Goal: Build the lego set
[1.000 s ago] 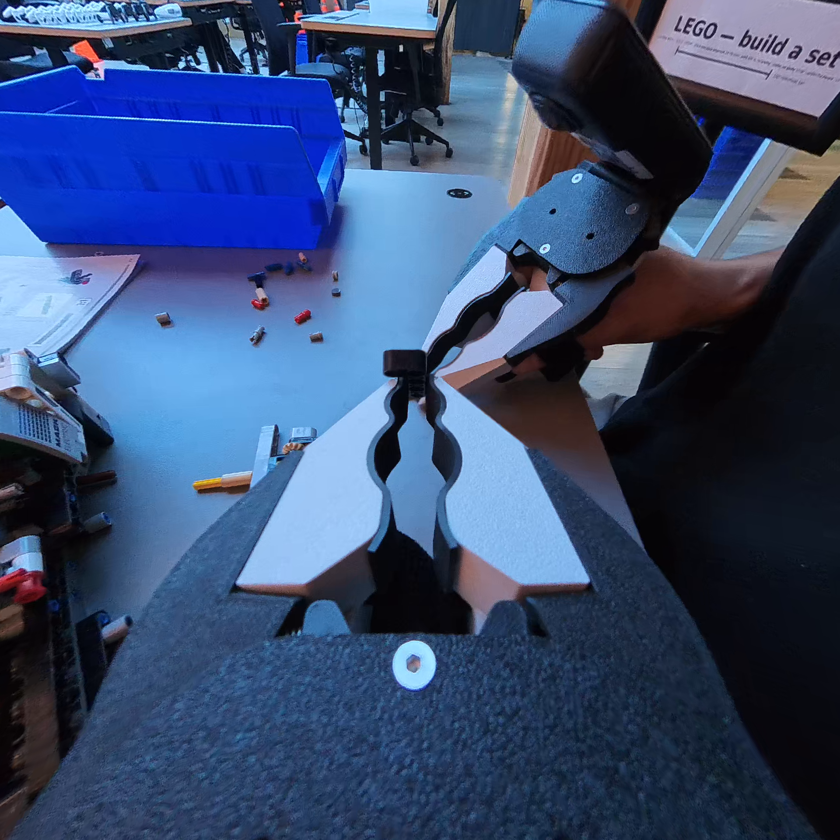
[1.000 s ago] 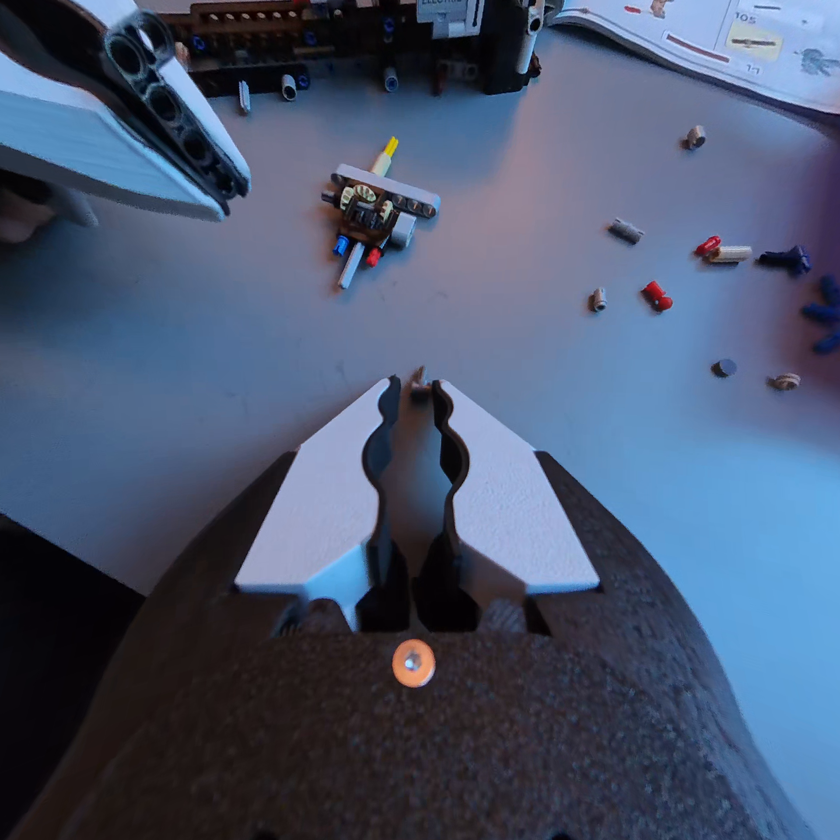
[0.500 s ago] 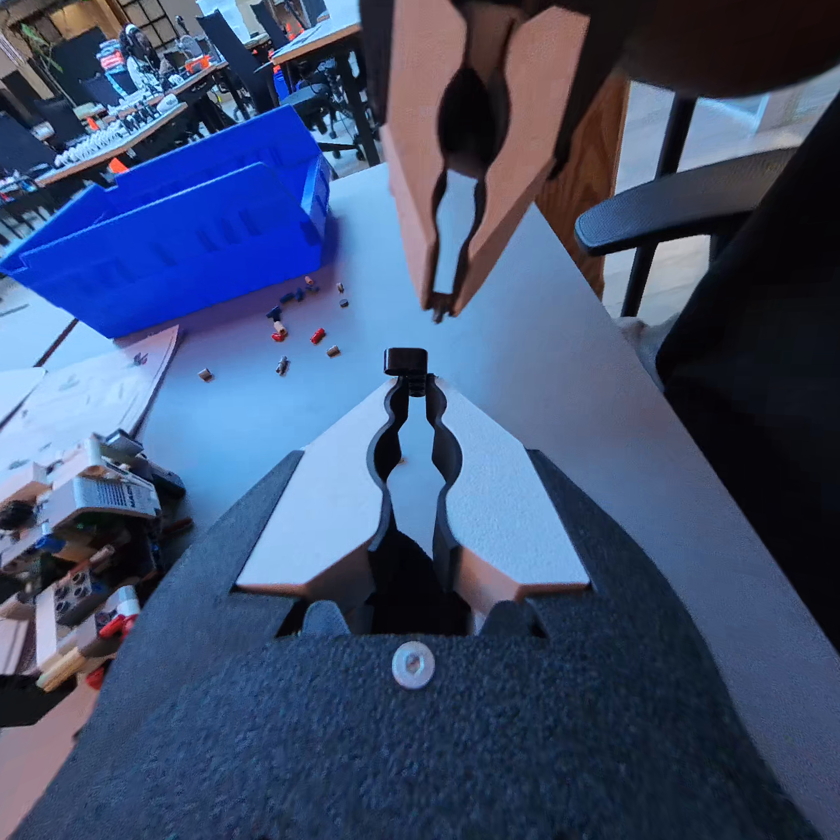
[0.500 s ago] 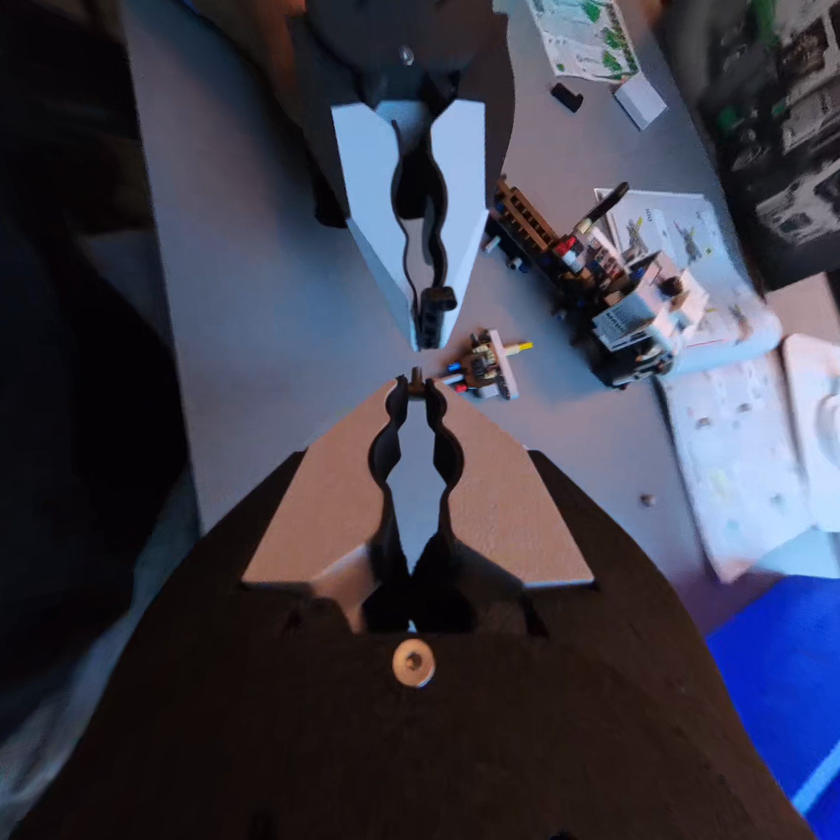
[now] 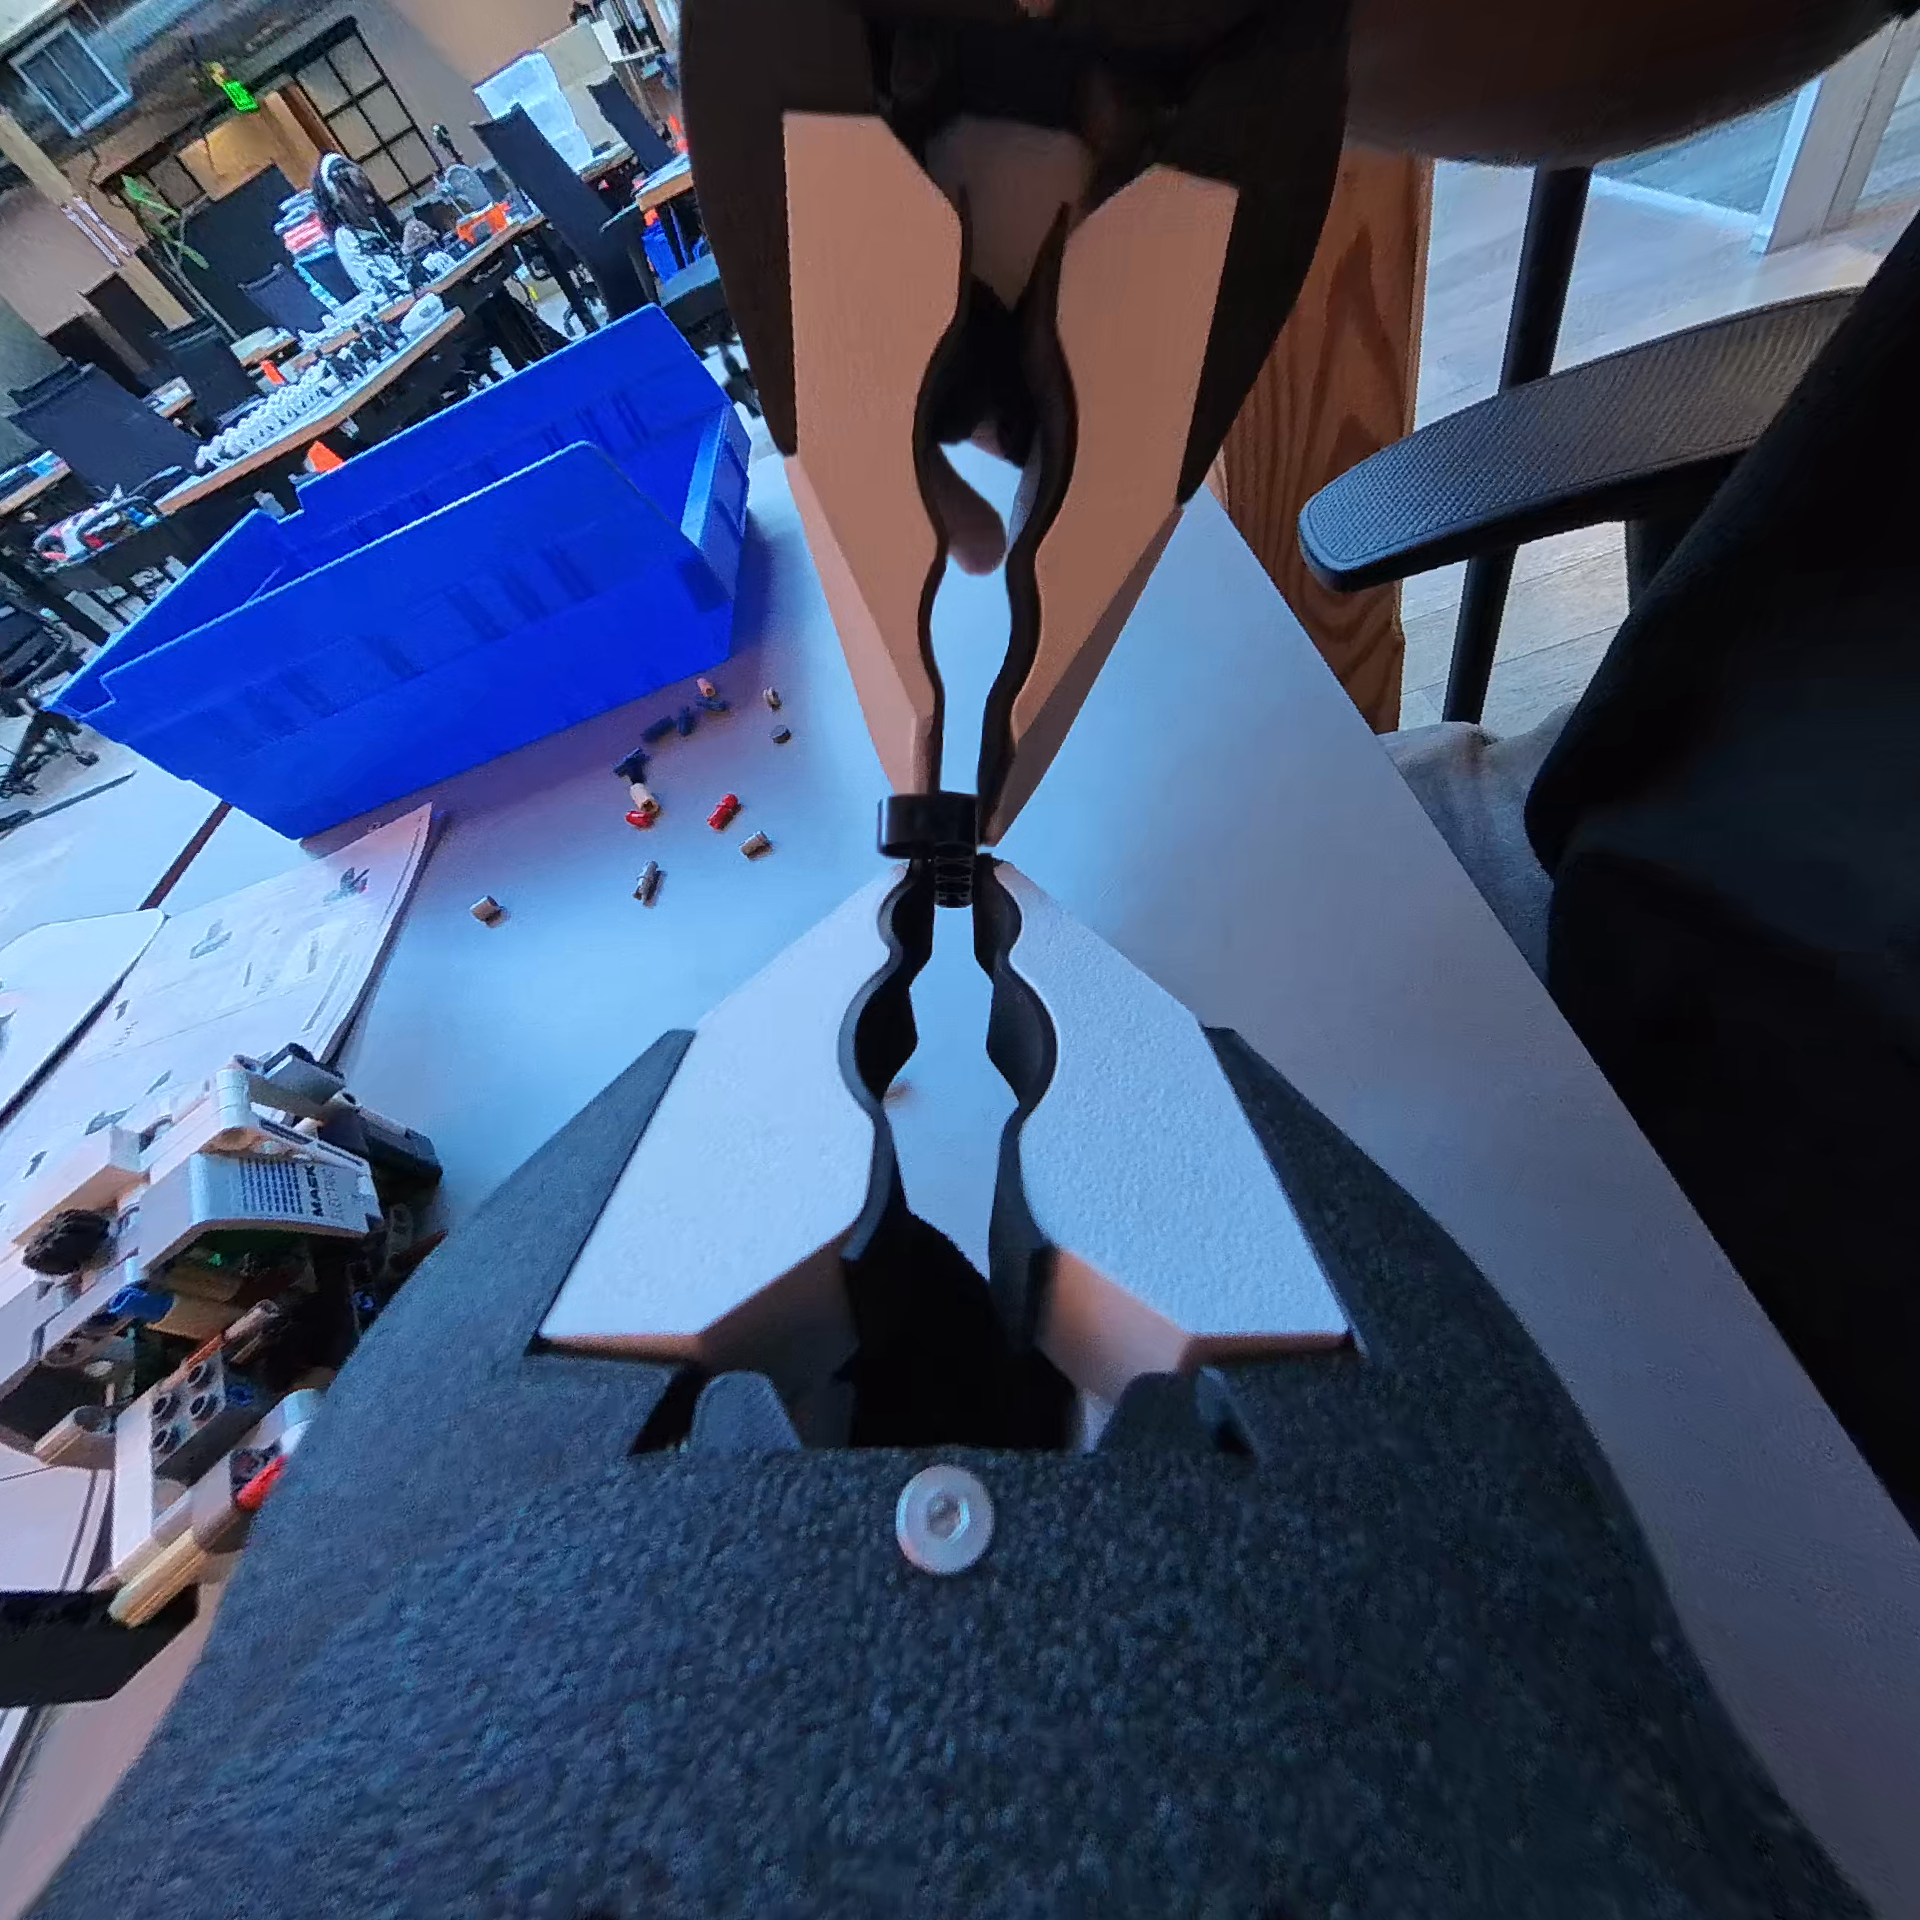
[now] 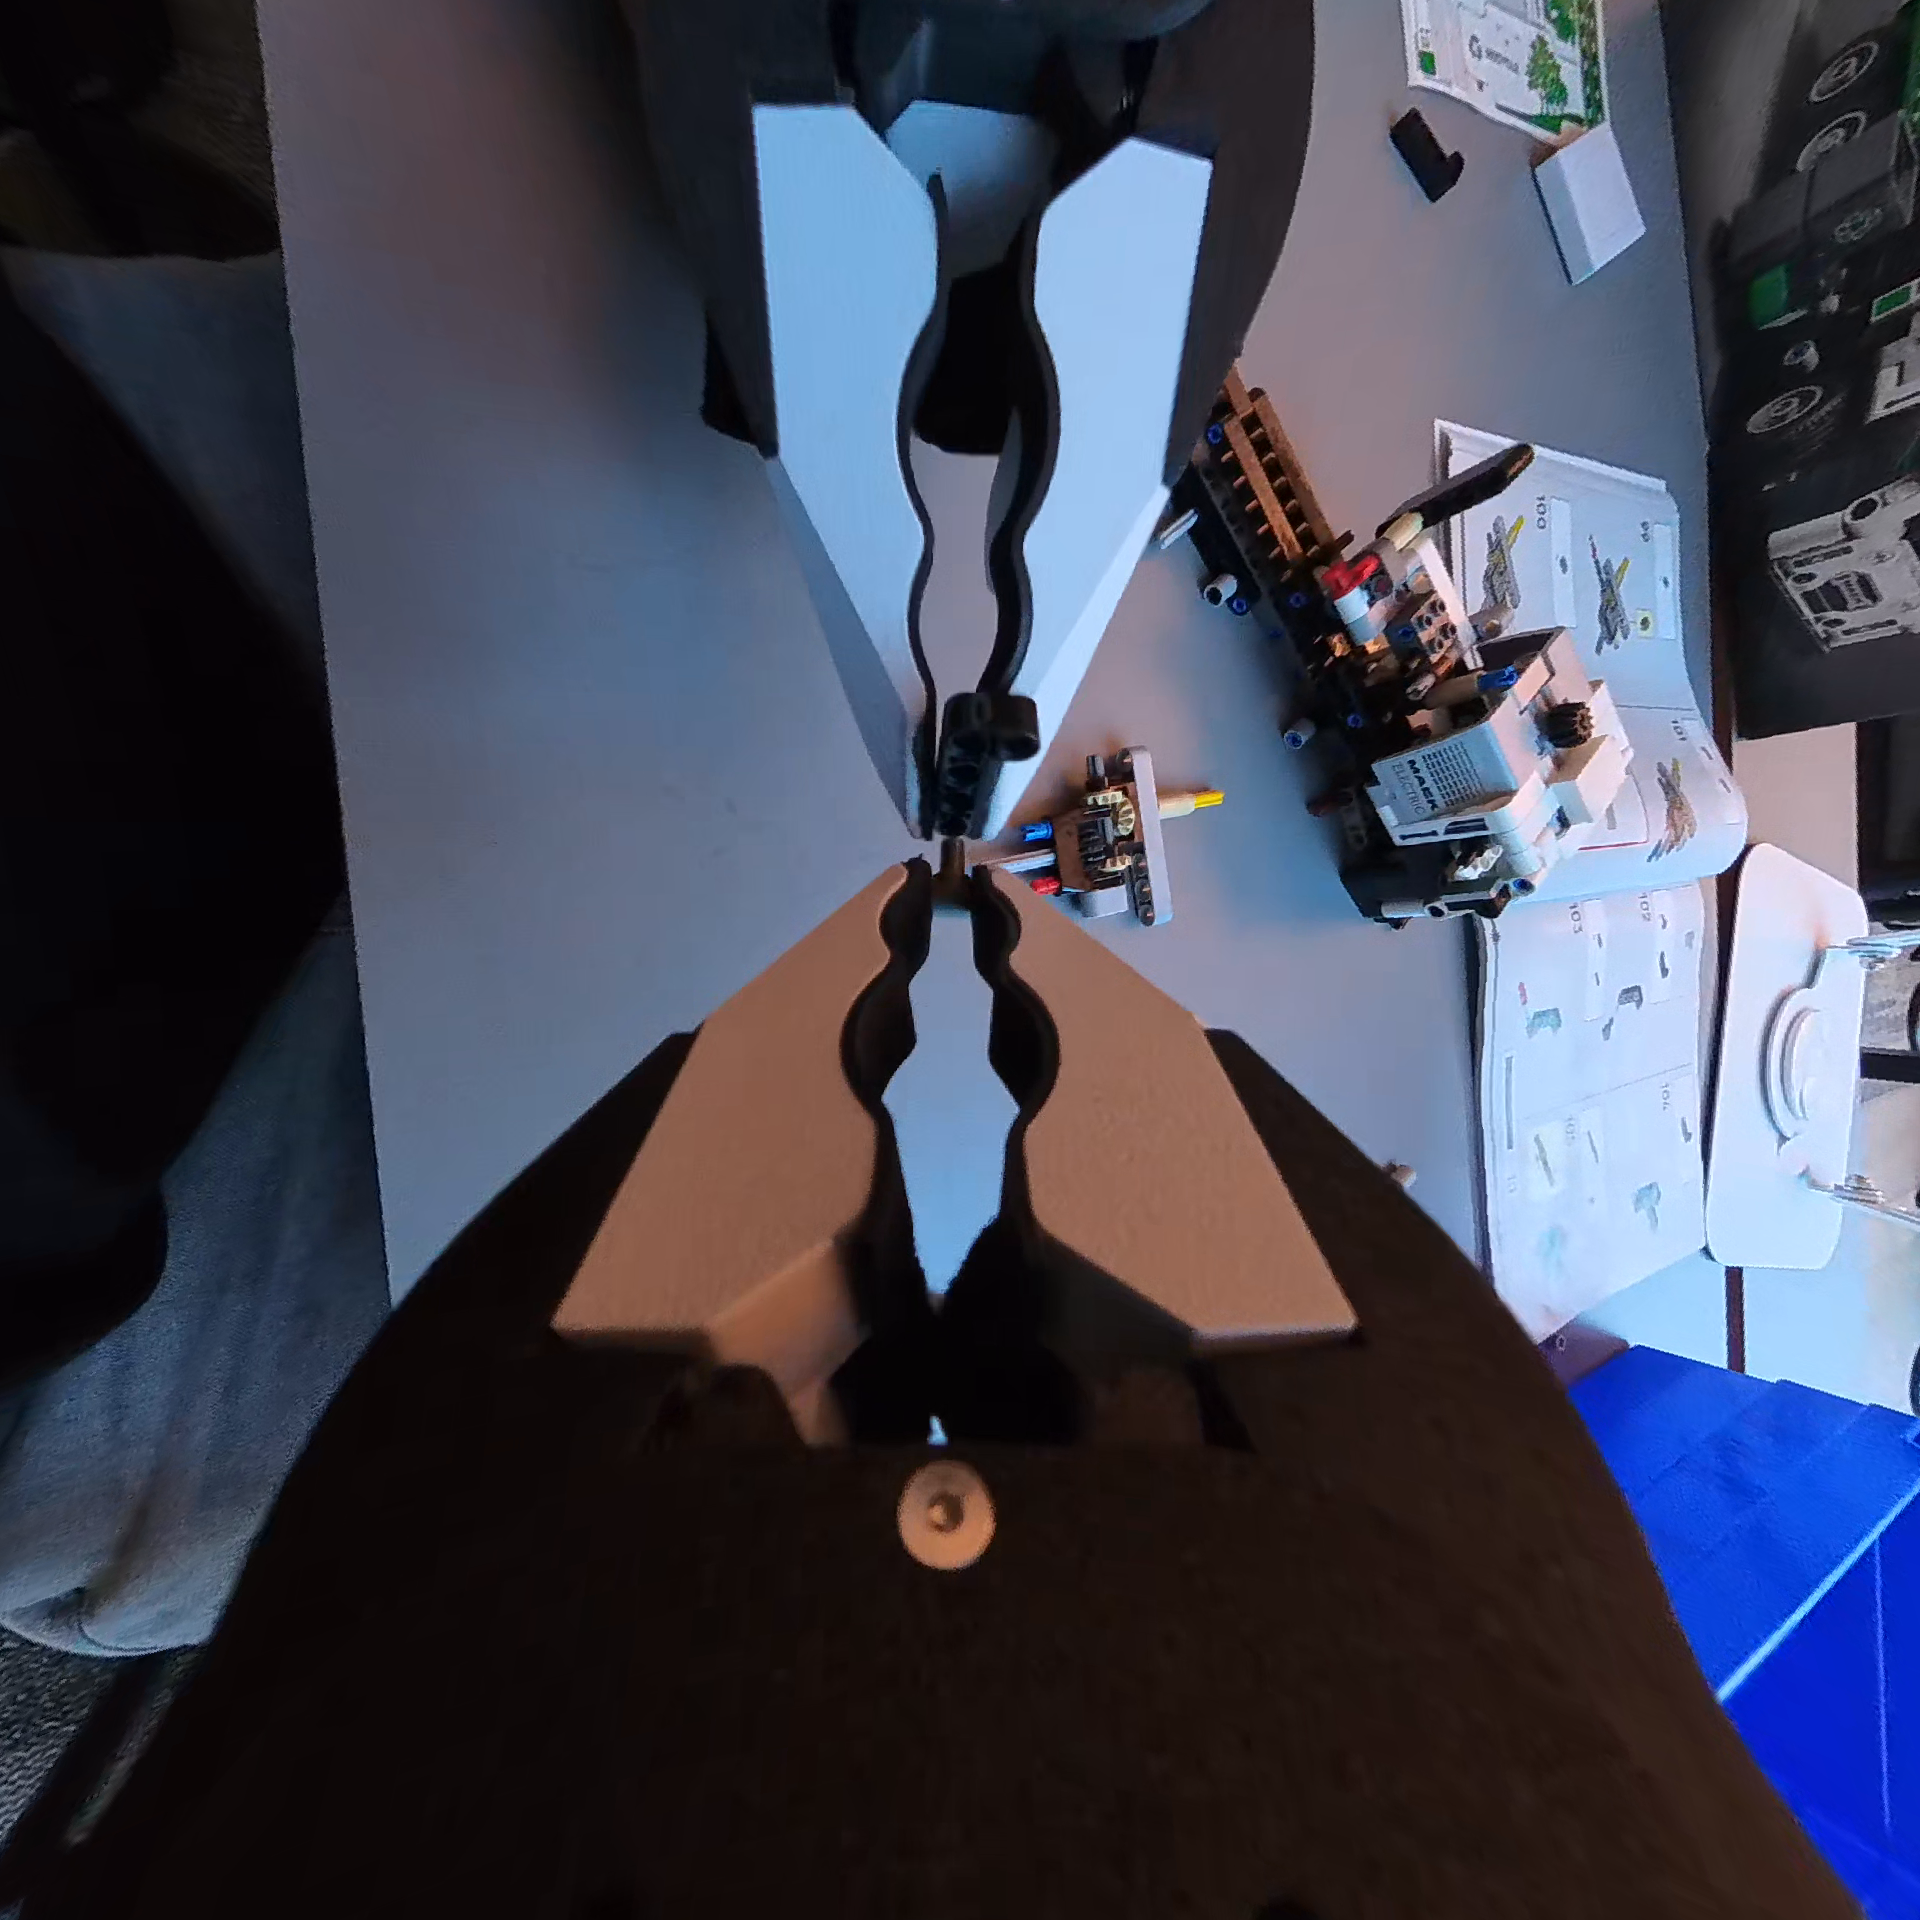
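Observation:
My left gripper is shut on a black holed lego beam, held above the grey table. My right gripper is shut on a small dark pin. The two grippers face each other tip to tip. In the right wrist view the pin's end sits just below the lower end of the beam held in the left gripper. In the left wrist view the right gripper comes down from above and the beam hides the pin.
A partly built white and black truck model and a small sub-assembly lie on the table beside open instruction booklets. Loose small pieces lie before a blue bin. A chair armrest is beyond the table's right edge. Both grippers' tips are close together, under 4 cm apart.
My right gripper has swung up off the table with the pin and turned to face the left gripper. The gap between the two has closed to almost nothing.

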Demonstrator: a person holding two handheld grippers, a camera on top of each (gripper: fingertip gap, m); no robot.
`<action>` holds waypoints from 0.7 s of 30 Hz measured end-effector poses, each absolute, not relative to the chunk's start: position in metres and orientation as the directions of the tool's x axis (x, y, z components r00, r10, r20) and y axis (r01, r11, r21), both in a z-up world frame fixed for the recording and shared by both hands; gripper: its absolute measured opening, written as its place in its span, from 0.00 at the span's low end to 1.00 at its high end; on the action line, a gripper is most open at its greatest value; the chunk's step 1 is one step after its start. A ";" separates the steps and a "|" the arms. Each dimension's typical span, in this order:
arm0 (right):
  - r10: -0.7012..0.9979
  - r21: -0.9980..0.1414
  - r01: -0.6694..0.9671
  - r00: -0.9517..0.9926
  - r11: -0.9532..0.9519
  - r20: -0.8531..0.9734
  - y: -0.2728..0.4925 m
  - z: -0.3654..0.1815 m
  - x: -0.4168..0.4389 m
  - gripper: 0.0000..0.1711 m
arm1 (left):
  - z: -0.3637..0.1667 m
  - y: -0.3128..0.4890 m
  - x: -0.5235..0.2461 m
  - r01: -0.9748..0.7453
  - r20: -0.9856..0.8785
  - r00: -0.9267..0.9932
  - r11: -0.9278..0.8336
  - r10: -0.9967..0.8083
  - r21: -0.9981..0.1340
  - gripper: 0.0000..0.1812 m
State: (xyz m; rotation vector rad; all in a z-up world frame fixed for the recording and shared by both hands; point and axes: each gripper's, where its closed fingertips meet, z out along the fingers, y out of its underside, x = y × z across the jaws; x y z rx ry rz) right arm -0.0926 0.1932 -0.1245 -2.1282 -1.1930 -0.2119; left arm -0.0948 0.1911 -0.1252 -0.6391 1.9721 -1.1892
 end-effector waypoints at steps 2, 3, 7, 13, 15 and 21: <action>0.698 -0.482 0.805 0.564 -0.345 0.442 0.193 -0.121 -0.095 0.04 | -0.125 0.191 -0.095 -0.041 -0.335 -0.605 0.449 -0.722 -0.893 0.03; 0.698 -0.480 0.805 0.565 -0.349 0.440 0.193 -0.121 -0.095 0.04 | -0.124 0.192 -0.095 -0.040 -0.333 -0.604 0.445 -0.724 -0.895 0.03; 0.697 -0.477 0.807 0.563 -0.348 0.444 0.195 -0.120 -0.094 0.04 | -0.123 0.192 -0.095 -0.040 -0.330 -0.603 0.440 -0.727 -0.897 0.03; 0.709 -0.474 0.813 0.551 -0.338 0.440 0.194 -0.118 -0.096 0.04 | -0.121 0.191 -0.095 -0.028 -0.343 -0.595 0.446 -0.727 -0.895 0.03; 0.714 -0.471 0.810 0.555 -0.349 0.426 0.194 -0.118 -0.097 0.04 | -0.120 0.191 -0.095 -0.027 -0.348 -0.593 0.449 -0.726 -0.893 0.03; 0.735 -0.502 0.795 0.557 -0.339 0.386 0.194 -0.113 -0.099 0.04 | -0.116 0.190 -0.097 -0.012 -0.354 -0.587 0.445 -0.728 -0.896 0.03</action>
